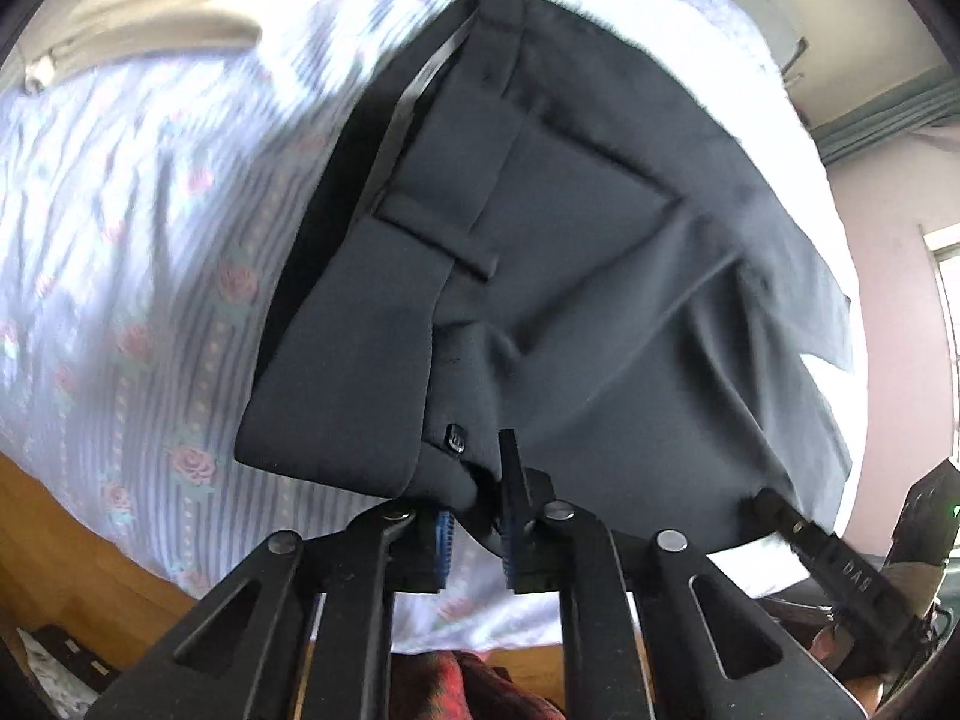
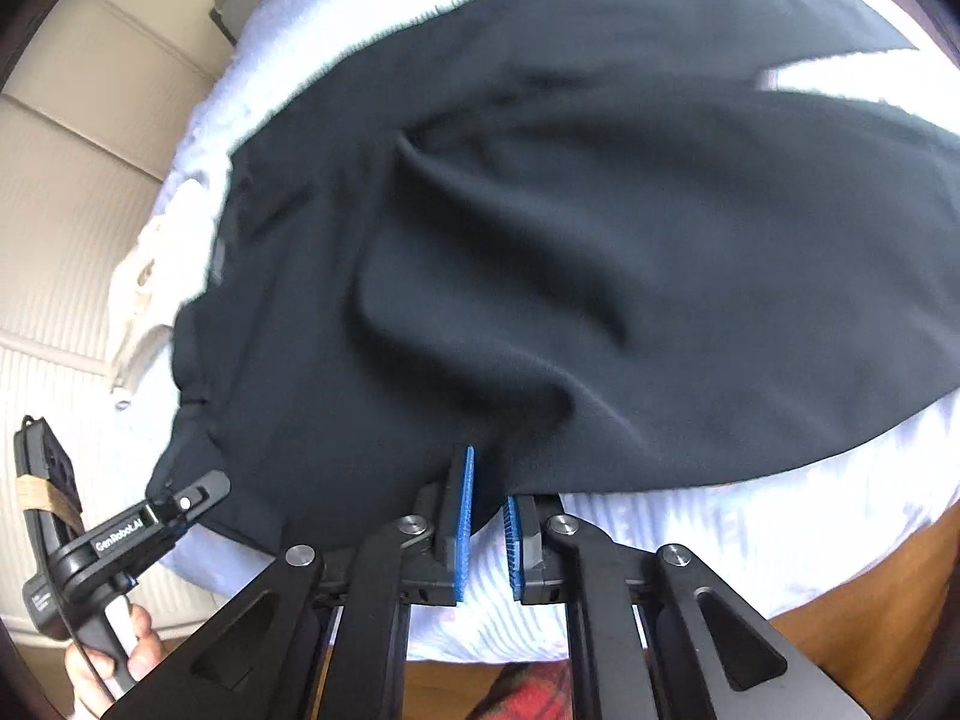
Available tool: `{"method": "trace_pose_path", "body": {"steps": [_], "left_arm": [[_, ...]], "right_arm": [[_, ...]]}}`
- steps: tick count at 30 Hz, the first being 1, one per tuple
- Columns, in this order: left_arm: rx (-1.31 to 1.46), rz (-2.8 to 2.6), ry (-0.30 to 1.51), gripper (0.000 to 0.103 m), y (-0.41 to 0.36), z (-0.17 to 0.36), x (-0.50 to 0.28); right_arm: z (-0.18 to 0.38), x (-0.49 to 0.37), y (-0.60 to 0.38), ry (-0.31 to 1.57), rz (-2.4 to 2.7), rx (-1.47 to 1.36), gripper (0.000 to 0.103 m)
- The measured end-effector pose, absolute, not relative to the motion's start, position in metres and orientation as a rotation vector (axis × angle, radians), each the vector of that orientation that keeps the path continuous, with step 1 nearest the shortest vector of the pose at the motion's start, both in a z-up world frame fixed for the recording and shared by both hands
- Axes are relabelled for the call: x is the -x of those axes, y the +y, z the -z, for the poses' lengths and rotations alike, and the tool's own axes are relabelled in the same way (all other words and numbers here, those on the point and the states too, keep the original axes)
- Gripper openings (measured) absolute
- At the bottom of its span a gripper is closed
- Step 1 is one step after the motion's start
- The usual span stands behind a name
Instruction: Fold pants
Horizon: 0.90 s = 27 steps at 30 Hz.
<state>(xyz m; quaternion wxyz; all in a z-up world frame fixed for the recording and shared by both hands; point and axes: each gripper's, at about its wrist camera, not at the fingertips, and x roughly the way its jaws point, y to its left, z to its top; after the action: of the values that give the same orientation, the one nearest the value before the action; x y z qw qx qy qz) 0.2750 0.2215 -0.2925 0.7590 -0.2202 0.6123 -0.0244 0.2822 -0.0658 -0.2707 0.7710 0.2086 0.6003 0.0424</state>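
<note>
A cream cloth [image 1: 150, 18] lies at the far left of the bed [image 1: 120, 276], whose sheet is striped with roses. The dark pants [image 1: 570, 252] lie spread across the sheet, waistband toward the near edge. The left gripper [image 1: 474, 516] has its fingers [image 1: 441, 546] pinched narrow on the waistband corner; the right gripper [image 2: 489, 516] has its fingers [image 2: 462, 510] closed on the pants' near edge.
</note>
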Motion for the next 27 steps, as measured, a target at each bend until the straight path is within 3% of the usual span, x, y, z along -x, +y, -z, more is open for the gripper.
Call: {"method": "trace_pose_path", "body": {"steps": [6, 11, 17, 27], "left_arm": [[0.501, 0.119, 1.186, 0.010, 0.219, 0.199, -0.304], [0.425, 0.150, 1.031, 0.010, 0.213, 0.141, -0.373], [0.384, 0.143, 1.013, 0.010, 0.217, 0.162, -0.490], [0.295, 0.117, 1.199, 0.010, 0.209, 0.276, -0.628]], "right_arm": [[0.173, -0.311, -0.080, 1.130, -0.103, -0.423, 0.009], [0.117, -0.371, -0.089, 0.983, -0.103, -0.378, 0.009], [0.126, -0.485, -0.089, 0.968, -0.137, -0.295, 0.009], [0.226, -0.627, -0.065, 1.147, -0.135, -0.210, 0.009]]}}
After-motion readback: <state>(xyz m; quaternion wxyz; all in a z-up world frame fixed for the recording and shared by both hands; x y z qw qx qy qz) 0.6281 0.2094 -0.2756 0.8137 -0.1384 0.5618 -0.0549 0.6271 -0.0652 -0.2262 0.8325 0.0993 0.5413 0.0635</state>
